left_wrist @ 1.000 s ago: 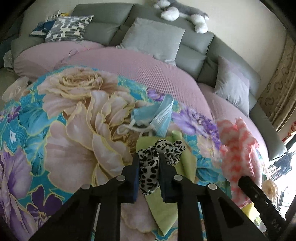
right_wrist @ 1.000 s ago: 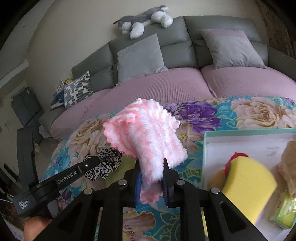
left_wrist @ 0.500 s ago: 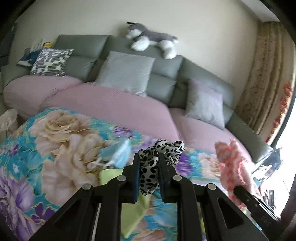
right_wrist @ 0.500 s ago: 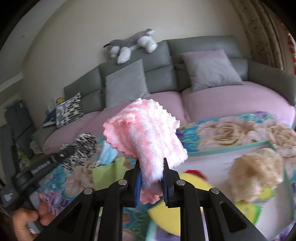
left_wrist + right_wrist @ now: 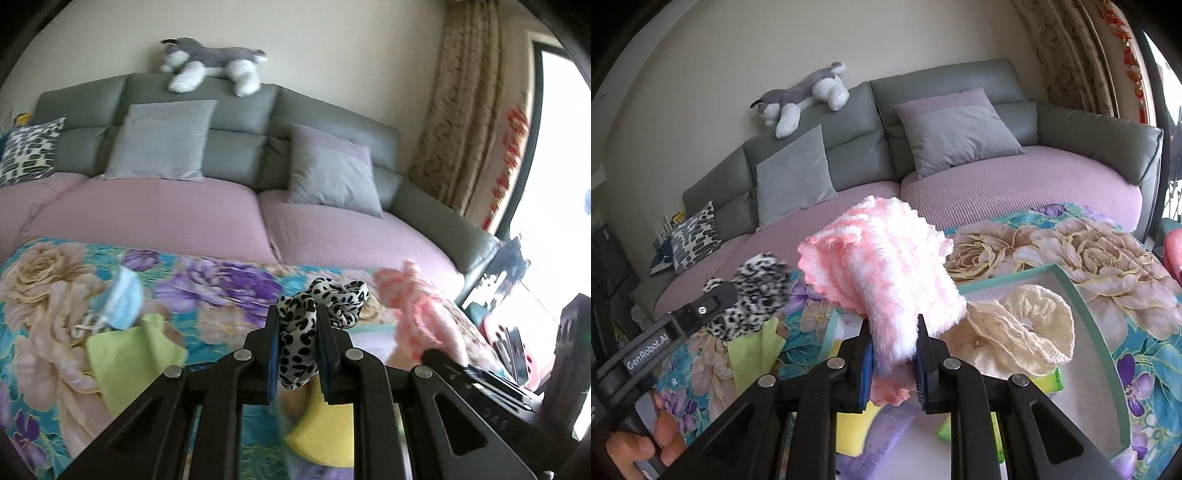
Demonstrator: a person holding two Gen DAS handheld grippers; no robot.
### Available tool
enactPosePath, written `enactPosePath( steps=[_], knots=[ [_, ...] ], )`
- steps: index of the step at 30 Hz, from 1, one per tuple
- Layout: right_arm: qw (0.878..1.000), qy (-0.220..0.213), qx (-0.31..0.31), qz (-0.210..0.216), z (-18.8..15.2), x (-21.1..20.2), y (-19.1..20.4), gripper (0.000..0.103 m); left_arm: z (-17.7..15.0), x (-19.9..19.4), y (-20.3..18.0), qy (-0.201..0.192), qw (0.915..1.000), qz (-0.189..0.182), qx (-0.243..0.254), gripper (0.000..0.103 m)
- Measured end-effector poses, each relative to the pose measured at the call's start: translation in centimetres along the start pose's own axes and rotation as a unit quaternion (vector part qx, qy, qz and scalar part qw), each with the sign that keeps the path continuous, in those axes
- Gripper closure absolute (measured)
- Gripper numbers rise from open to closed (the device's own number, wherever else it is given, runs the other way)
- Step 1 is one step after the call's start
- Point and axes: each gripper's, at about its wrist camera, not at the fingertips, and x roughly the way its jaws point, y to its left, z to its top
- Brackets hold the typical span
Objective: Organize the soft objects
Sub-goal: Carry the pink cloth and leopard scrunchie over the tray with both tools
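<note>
Left gripper (image 5: 297,345): nearest in the left view, at 6 o'clock. Its jaws are closed on a leopard scrunchie (image 5: 317,314), held in the air.
Scrunchie lie: long axis nearly upright between the jaws, with a loop spilling out the top toward 2 o'clock.
Right gripper (image 5: 894,363): nearest in the right view, at 6 o'clock. Its jaws are clamped on a pink cloth (image 5: 882,273), also off the table.
Cloth lie: long axis upright. The narrow tail hangs below the jaws; the wide fluffy end fans out above, leaning toward 11 o'clock.
Box (image 5: 1097,332): just beyond the right gripper, from 6 to 3 o'clock, white inside with a teal rim. It holds a cream scrunchie (image 5: 1023,332) at 3 o'clock and a yellow sponge (image 5: 851,428) under the jaws.
Table (image 5: 1108,251): covered in a floral cloth. In the left view a green cloth (image 5: 129,358) lies at 8 o'clock, touching a blue mask (image 5: 123,302) at 9 o'clock.
Step, as judged: both pieces are being carried to the box.
Doing it well: bring each gripper low over a bare part of the box floor before letting go. Lower the cloth tail first so it folds down inside the rim. Drop the leopard scrunchie near the cream one.
Sofa (image 5: 997,192): far, at 12 o'clock, grey with pink seats and cushions.
Toy dog (image 5: 809,92): farthest, on the sofa back.
</note>
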Motion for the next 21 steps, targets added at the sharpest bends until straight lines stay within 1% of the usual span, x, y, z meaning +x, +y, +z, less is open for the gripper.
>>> enactPosePath(
  steps=[2, 5, 11, 15, 21],
  knots=[
    [1.0, 0.014, 0.003, 0.001, -0.3, 0.4, -0.6, 0.083, -0.4, 0.7, -1.2, 0.01, 0.9999, -0.01, 0.009, 0.085],
    [0.999, 0.033, 0.016, 0.005, -0.7, 1.0, -1.6, 0.083, -0.8, 1.1, -2.5, 0.019, 0.9995, -0.012, 0.022, 0.085],
    [0.997, 0.07, 0.028, -0.03, -1.7, 2.0, -3.8, 0.083, -1.6, 2.3, -4.1, 0.042, 0.9985, -0.016, 0.032, 0.085],
    [0.995, 0.08, 0.023, -0.048, -1.9, 2.0, -4.8, 0.083, -2.2, 3.2, -5.3, 0.057, 0.9971, -0.02, 0.048, 0.085],
    [0.994, 0.085, 0.027, -0.055, -1.7, 1.2, -6.0, 0.083, -3.1, 4.3, -6.9, 0.082, 0.9943, -0.025, 0.063, 0.084]
  ],
)
